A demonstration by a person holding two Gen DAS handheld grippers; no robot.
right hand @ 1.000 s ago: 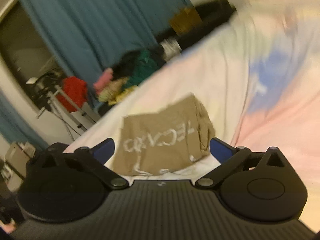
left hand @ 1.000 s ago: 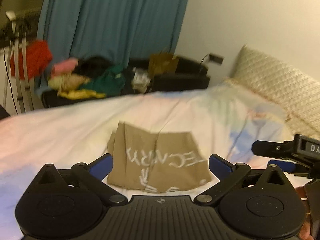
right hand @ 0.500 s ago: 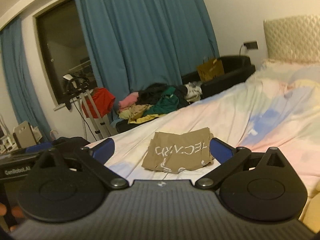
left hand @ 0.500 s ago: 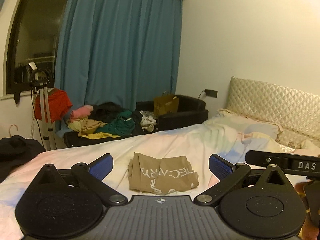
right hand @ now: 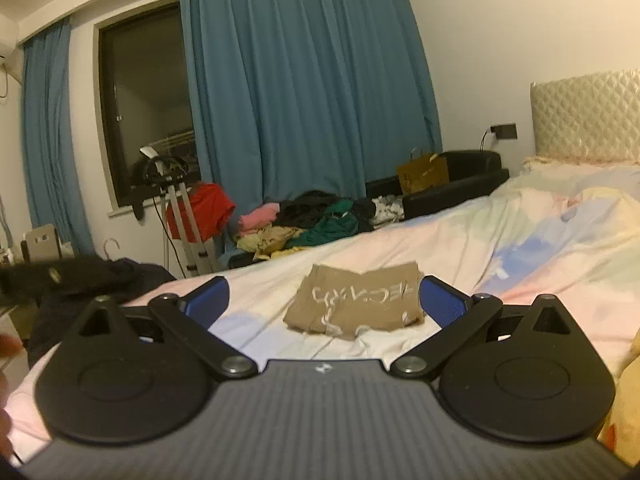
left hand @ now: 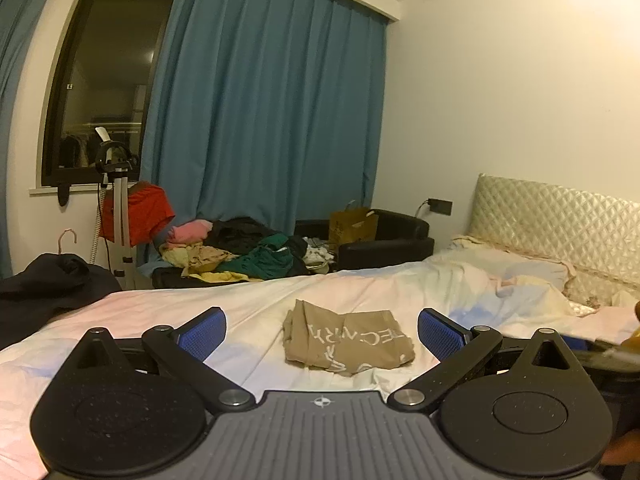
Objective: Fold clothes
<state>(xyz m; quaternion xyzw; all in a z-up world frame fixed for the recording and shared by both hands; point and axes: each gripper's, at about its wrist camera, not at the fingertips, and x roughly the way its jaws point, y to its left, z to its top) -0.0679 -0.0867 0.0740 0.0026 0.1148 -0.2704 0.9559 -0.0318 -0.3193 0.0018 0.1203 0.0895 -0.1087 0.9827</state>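
Left claw (left hand: 322, 338) and right claw (right hand: 323, 300) both gape wide, holding nothing. Folded tan shirt (left hand: 347, 343) lies on the bed (left hand: 132, 312), lower centre of each frame, ahead of both, long axis left-right; neither clearly nearer.

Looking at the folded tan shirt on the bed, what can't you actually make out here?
- Folded tan shirt: white lettering upside down, lower line creased, unreadable in both views.
- Shirt's underside: hidden against the pastel bedsheet.
- Heap of clothes beyond the bed: garments too tangled to count.
- Other hand-held gripper: blurred at each view's edge.
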